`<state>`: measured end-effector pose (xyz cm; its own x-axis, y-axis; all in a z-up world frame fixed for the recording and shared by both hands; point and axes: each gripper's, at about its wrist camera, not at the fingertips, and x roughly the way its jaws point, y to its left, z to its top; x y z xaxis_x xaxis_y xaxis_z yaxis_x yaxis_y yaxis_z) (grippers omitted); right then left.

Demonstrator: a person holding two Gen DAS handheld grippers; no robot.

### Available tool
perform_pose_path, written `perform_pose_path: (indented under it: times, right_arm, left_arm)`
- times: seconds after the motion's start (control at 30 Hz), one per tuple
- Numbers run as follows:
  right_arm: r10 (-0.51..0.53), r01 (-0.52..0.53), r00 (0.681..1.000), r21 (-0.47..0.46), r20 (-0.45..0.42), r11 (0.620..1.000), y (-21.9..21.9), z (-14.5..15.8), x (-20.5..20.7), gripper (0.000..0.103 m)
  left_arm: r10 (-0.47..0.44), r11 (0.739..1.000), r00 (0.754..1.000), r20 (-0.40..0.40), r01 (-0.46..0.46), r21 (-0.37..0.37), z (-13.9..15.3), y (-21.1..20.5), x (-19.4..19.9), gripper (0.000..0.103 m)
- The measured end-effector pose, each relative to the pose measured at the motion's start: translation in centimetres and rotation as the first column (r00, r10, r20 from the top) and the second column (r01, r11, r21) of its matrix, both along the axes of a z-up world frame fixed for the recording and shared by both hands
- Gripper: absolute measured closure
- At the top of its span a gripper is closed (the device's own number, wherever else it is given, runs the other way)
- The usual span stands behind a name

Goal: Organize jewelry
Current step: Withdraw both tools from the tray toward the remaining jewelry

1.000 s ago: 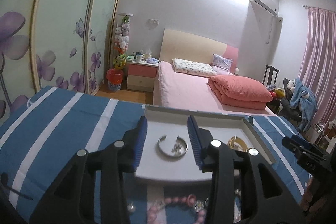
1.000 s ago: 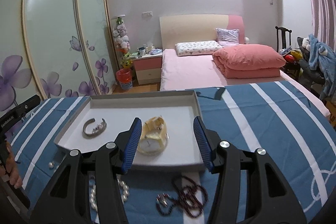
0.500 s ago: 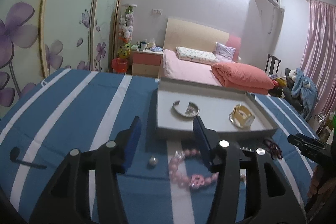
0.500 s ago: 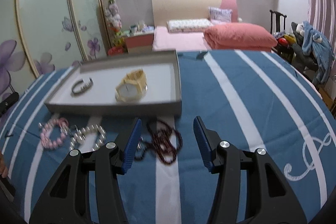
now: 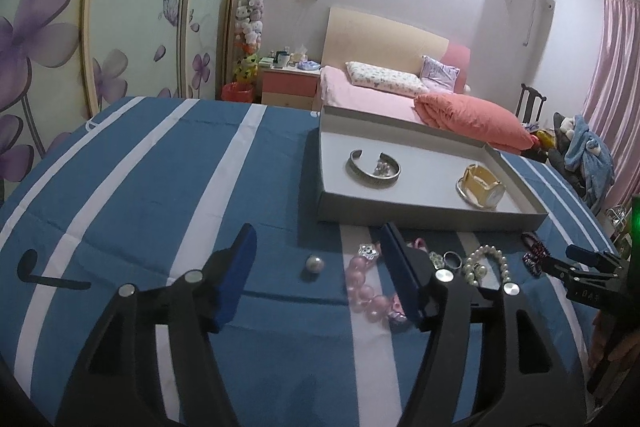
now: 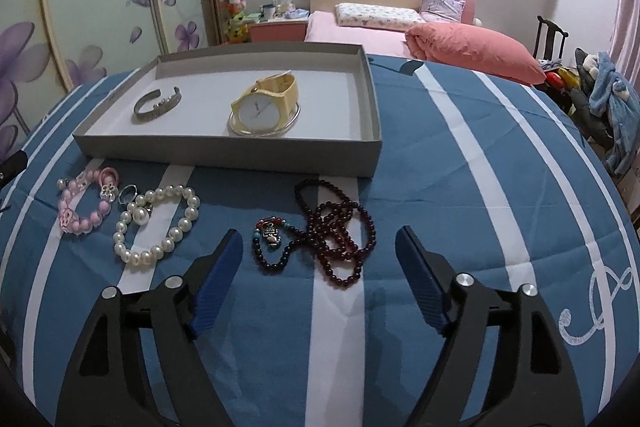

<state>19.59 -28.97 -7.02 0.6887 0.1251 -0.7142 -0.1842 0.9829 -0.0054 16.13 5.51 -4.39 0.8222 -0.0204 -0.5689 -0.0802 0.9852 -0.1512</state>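
Observation:
A grey tray (image 6: 224,153) (image 5: 424,217) on the blue striped cloth holds a silver cuff (image 6: 156,103) (image 5: 373,167) and a yellow watch (image 6: 262,109) (image 5: 482,185). In front of it lie a pink bead bracelet (image 6: 82,211) (image 5: 366,289), a white pearl bracelet (image 6: 160,223) (image 5: 482,261) and dark red beads (image 6: 332,227). My right gripper (image 6: 319,241) hangs over the dark beads, jaws opening, nothing between them. My left gripper (image 5: 318,239) is opening above a single loose pearl (image 5: 314,263), not touching it.
A small ring (image 6: 128,193) lies between the pink and pearl bracelets. The right gripper's black body (image 5: 580,275) shows at the right edge of the left wrist view. Behind the table stand a pink bed (image 6: 380,27), a nightstand (image 6: 278,27) and flowered wardrobe doors (image 5: 60,39).
Both grippers drew back from over the tray and sank toward the cloth in front of it. Their jaws have spread wider. The loose jewelry now lies ahead of the fingers.

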Motion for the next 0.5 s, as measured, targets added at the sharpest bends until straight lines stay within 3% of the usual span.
perform_pose_path:
  times: [0.2, 0.5]
  right_arm:
    - [0.015, -0.016, 0.998, -0.034, -0.054, 0.999, 0.9, -0.7, 1.1, 0.013]
    - [-0.01, 0.007, 0.996, -0.036, -0.089, 0.999, 0.7, -1.0, 2.3, 0.013]
  left_arm:
    - [-0.016, 1.0, 0.999, -0.029, 0.016, 0.014, -0.4, -0.2, 0.3, 0.037]
    - [-0.025, 0.999, 0.994, -0.109, 0.03, 0.038, -1.4, 0.0, 1.3, 0.037]
